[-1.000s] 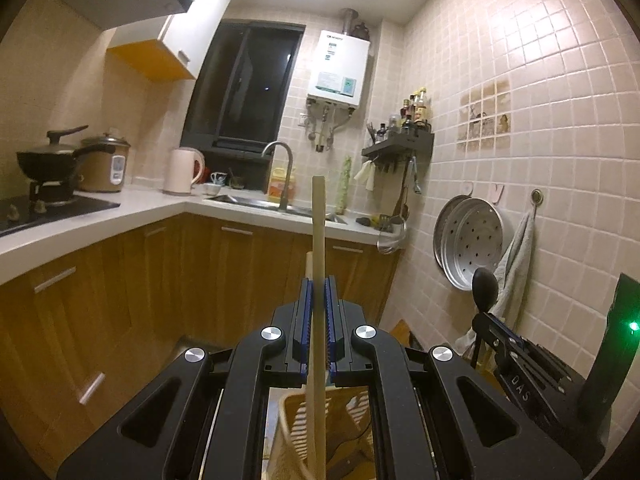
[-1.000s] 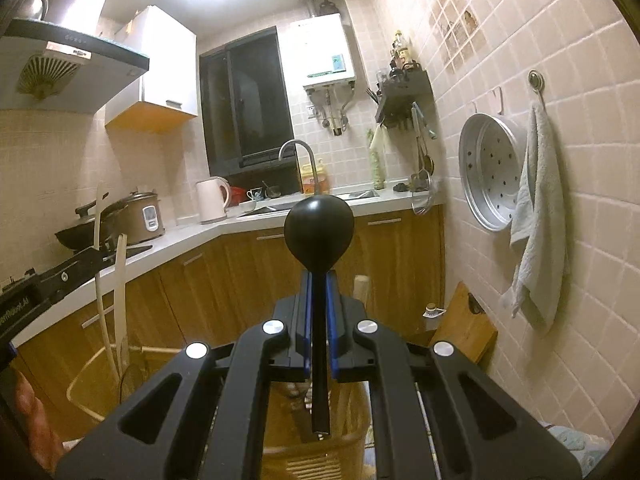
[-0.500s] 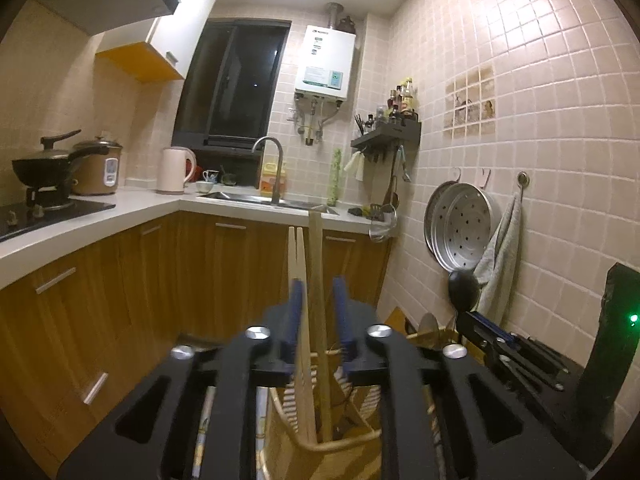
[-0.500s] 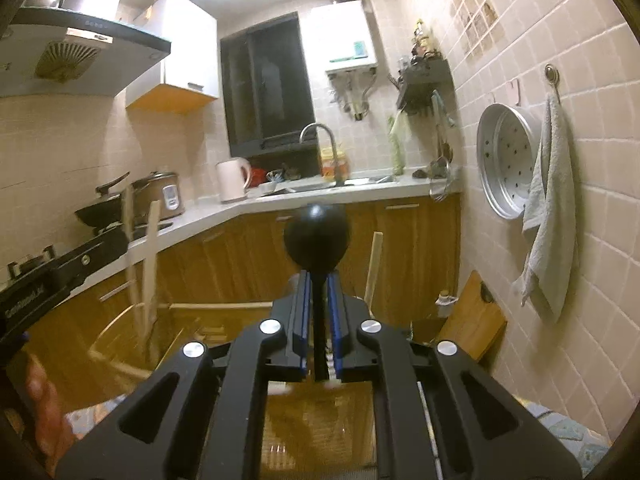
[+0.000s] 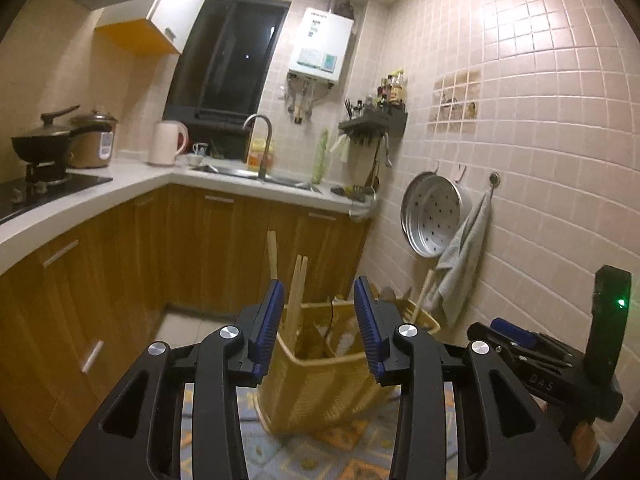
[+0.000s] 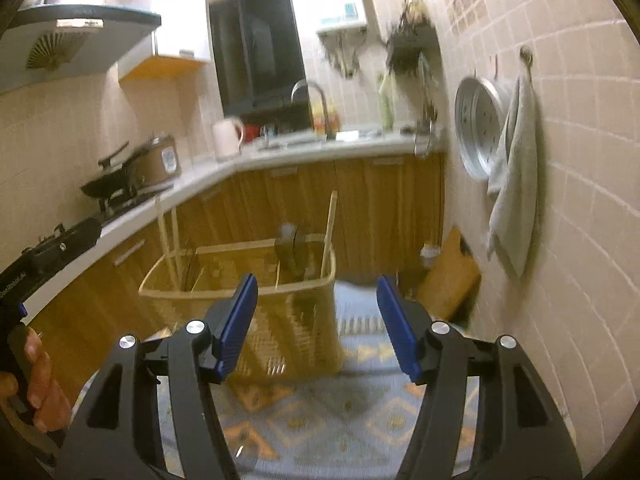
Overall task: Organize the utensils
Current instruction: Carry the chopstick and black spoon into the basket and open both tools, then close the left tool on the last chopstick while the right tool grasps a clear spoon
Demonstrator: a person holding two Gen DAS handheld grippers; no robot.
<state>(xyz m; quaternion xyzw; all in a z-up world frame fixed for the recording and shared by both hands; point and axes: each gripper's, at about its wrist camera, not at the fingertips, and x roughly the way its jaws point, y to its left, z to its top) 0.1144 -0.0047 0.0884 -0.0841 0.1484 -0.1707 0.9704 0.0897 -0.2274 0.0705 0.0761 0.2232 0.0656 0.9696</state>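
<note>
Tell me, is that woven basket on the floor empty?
No. The basket holds upright wooden sticks and a black ladle in its compartments.

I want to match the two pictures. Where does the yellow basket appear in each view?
Left wrist: basket low centre, between the open jaws.
Right wrist: basket centre-left, beyond the left jaw.
Shared landmark: steamer tray hanging on the right wall, beside the towel.

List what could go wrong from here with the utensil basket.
1. The basket looks tilted in the left wrist view; a nudge from the open left claw might tip it.
2. The wooden sticks lean loosely over its rim and could slide out.
3. The right wrist view is blurred, so the open right claw may misjudge the basket.
</note>
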